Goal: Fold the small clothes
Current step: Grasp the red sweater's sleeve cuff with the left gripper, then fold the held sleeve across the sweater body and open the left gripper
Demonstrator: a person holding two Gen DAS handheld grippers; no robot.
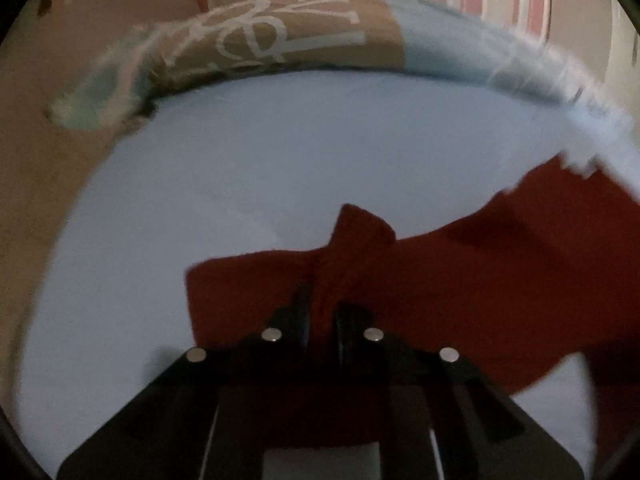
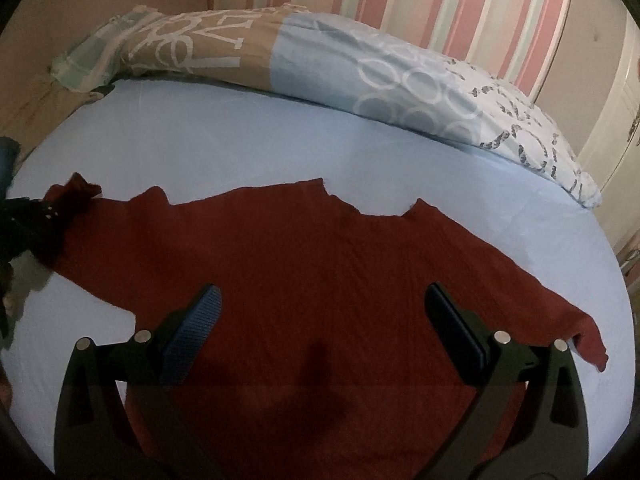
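A dark red knitted garment [image 2: 312, 256] lies spread on a light blue bed sheet [image 2: 240, 148]. My left gripper [image 1: 322, 304] is shut on the cuff end of its sleeve [image 1: 360, 232], which bunches up between the jaws. In the right wrist view that gripper [image 2: 44, 210] shows at the far left, holding the sleeve end [image 2: 78, 190]. My right gripper [image 2: 320, 300] is open and empty, hovering over the middle of the garment. Its blue-padded fingers [image 2: 192, 332] stand wide apart. The other sleeve [image 2: 576, 320] trails to the right.
A patterned pillow [image 2: 280, 60] in tan, blue and white lies along the far edge of the bed. A striped pink wall [image 2: 440, 4] is behind it. The bed's left edge meets a tan floor or cover [image 2: 36, 92]. A white door [image 2: 616, 120] is at right.
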